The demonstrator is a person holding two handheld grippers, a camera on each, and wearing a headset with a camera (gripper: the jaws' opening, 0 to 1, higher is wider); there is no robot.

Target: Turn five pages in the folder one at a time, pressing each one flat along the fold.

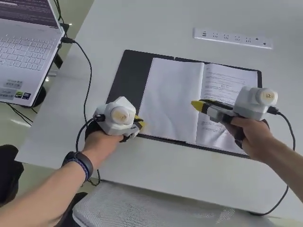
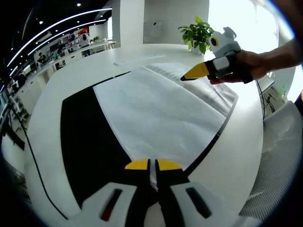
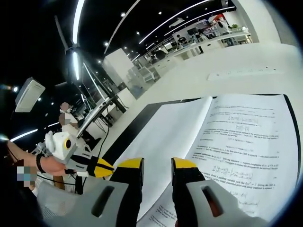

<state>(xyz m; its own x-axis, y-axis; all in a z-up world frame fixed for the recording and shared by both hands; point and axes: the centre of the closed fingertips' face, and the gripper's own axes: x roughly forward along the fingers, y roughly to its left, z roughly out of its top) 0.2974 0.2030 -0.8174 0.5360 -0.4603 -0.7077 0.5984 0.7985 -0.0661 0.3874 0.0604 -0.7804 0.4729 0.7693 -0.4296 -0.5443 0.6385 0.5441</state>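
left claw (image 2: 152,164): jaws nearly together at the near corner of the blank page (image 2: 156,109); whether it pinches the page i cannot tell. right claw (image 3: 158,165): part open above the fold of the folder (image 2: 85,142), with the printed page (image 3: 246,142) ahead. the paper is probably light, floppy and easily creased, so take a free corner. the print is too small to read.

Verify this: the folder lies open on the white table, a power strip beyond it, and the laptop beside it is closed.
The laptop is open, not closed: the head view shows it with its lid raised. The folder does lie open on the white table, the power strip beyond it.
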